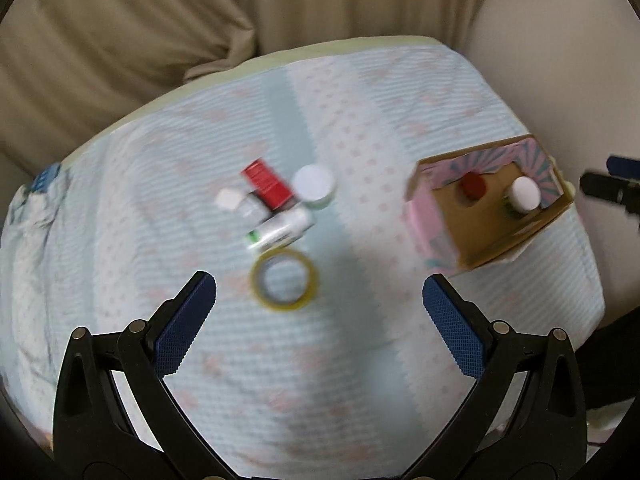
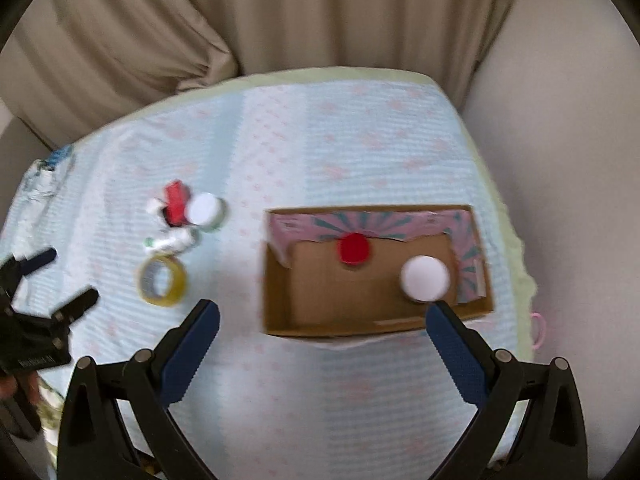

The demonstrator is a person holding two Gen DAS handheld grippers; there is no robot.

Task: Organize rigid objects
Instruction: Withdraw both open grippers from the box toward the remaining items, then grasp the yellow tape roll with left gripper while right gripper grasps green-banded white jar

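Tape lay center frame below blurred bottles; no label was readable. Left tool and right tool both gaped wide, empty.

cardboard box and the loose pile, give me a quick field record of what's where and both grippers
surface: light blue patterned cloth
cardboard box: open top, holds red-capped item and white-capped item
loose pile: tape roll, white tube, red box, white-lidded jar, small white-capped bottle
left gripper: open, empty, above the tape roll
right gripper: open, empty, above the box
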